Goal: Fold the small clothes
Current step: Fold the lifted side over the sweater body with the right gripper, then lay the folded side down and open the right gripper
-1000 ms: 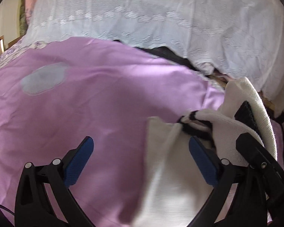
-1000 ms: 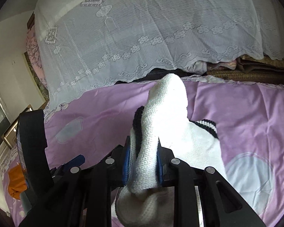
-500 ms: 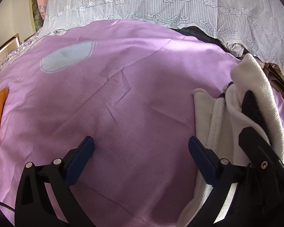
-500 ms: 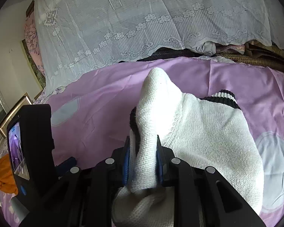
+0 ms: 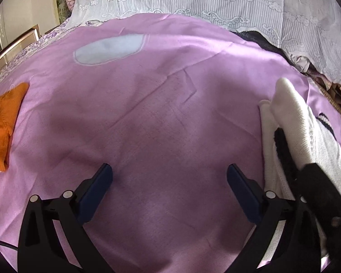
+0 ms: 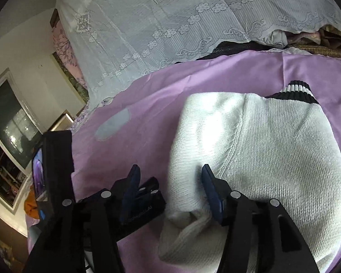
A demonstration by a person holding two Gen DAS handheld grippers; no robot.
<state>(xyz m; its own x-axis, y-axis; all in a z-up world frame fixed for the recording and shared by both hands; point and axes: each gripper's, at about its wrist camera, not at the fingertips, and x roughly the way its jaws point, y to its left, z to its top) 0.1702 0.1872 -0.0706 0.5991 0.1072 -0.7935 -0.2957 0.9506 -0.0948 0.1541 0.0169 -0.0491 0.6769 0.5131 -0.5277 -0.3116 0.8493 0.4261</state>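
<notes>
A white knit sweater (image 6: 261,154) with a black-and-white striped cuff lies folded on the purple sheet (image 6: 152,104). My right gripper (image 6: 170,182) is open, its fingers on either side of the sweater's left folded edge, no longer pinching it. In the left wrist view the same sweater (image 5: 293,127) lies at the right edge, with the right gripper's black body over it. My left gripper (image 5: 169,177) is open and empty above bare purple sheet (image 5: 159,113), left of the sweater.
An orange garment (image 5: 2,122) lies at the sheet's left edge. A white lace cover (image 6: 181,22) drapes a pile behind the sheet. A light grey patch (image 5: 109,49) marks the sheet at the far left. A framed mirror (image 6: 9,122) stands at the left wall.
My right gripper laid the sweater fold down on the sheet and opened, letting it go. My left gripper moved left, away from the sweater, staying open.
</notes>
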